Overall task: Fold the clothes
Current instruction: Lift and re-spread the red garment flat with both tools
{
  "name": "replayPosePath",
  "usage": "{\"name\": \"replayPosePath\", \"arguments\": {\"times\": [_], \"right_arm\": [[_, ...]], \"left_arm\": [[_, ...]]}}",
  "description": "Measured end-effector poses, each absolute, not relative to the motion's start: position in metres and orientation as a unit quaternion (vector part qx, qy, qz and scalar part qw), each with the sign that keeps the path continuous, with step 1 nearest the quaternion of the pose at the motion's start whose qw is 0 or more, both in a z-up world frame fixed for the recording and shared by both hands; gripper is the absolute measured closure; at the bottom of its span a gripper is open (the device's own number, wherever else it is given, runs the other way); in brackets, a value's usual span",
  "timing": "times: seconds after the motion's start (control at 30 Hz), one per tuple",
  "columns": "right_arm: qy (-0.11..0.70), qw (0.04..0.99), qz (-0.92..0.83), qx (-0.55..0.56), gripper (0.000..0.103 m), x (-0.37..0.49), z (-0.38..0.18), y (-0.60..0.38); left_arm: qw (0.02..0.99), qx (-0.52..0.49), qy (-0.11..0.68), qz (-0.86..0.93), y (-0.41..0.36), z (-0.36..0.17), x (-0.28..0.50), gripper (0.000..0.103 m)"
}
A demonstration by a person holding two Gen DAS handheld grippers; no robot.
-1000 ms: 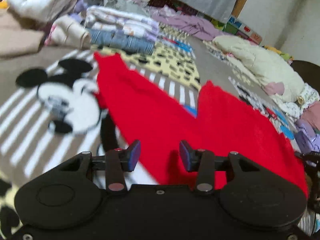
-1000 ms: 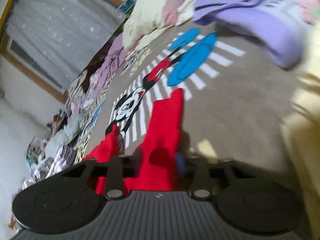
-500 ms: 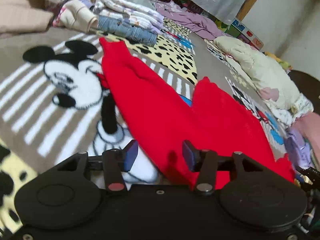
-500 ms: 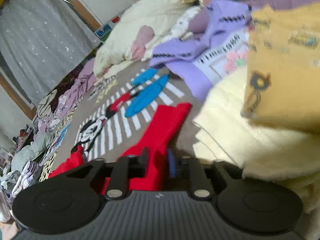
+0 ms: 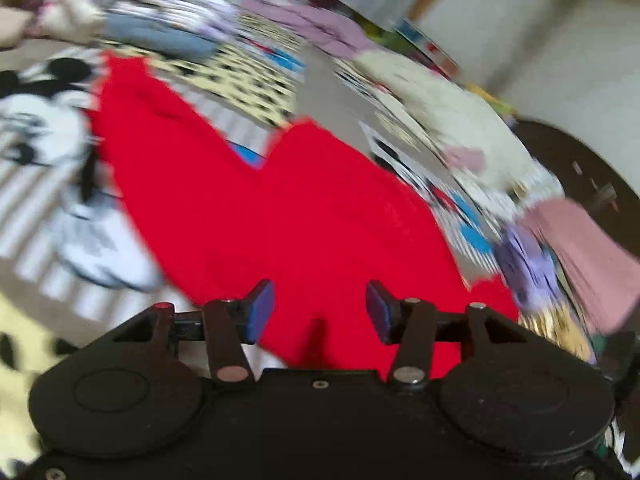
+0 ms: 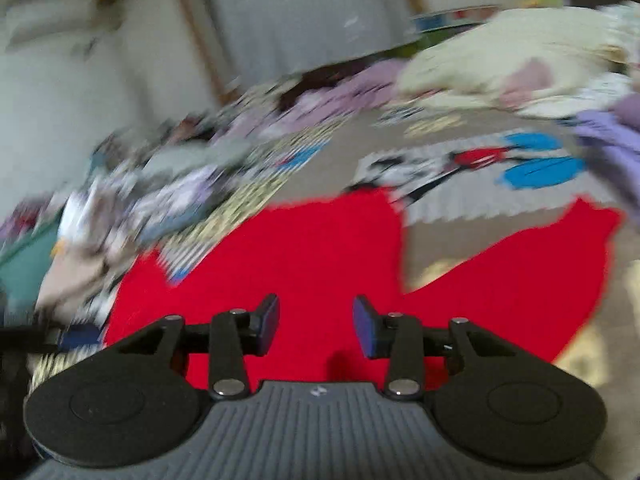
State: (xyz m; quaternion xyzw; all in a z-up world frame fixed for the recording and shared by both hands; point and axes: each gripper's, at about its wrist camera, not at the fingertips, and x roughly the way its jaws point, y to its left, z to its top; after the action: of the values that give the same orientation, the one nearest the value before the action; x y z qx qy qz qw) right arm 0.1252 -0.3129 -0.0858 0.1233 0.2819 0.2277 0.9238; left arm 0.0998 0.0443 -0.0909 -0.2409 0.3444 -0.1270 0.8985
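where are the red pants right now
The red pants lie spread flat on the cartoon mouse blanket, just ahead of both tongs in both wrist views, legs pointing away, with clothes piles beyond them.

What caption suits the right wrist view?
Right claw, its jaws opening and empty, above red trousers spread on a cartoon-mouse blanket.

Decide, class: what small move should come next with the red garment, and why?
Probably lower one tool onto a leg end and close on it. The red garment lies spread on the blanket, legs apart. The left tool stands empty; the right tool is opening, also empty.
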Motion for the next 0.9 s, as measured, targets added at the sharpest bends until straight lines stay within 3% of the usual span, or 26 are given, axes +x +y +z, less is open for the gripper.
{"name": "replayPosePath", "arguments": {"times": [0.07,0.17,0.33,0.4,0.5,0.67,0.9], "right_arm": [[0.311,0.917,0.232,0.097,0.064,0.121,-0.102,-0.298],[0.325,0.919,0.215,0.049,0.067,0.107,-0.11,-0.293],[0.319,0.93,0.177,0.032,0.069,0.085,-0.096,-0.299],[0.315,0.936,0.155,0.025,0.062,0.084,-0.094,-0.297],[0.353,0.923,0.147,0.047,0.061,0.093,-0.105,-0.302],[0.34,0.927,0.136,0.08,0.062,0.083,-0.1,-0.316],[0.357,0.899,0.071,0.243,0.059,0.083,-0.114,-0.353]], "left_arm": [[0.891,-0.193,0.397,-0.112,0.023,-0.11,0.103,0.054],[0.91,-0.077,0.393,-0.107,-0.007,-0.102,0.087,0.052],[0.925,-0.094,0.345,-0.131,-0.01,-0.086,0.073,0.052],[0.923,-0.102,0.353,-0.116,-0.009,-0.093,0.08,0.051],[0.91,-0.087,0.395,-0.093,-0.009,-0.102,0.09,0.051],[0.919,-0.161,0.359,-0.011,0.03,-0.086,0.087,0.051],[0.859,-0.371,0.35,0.045,0.105,-0.105,0.087,0.051]]}}
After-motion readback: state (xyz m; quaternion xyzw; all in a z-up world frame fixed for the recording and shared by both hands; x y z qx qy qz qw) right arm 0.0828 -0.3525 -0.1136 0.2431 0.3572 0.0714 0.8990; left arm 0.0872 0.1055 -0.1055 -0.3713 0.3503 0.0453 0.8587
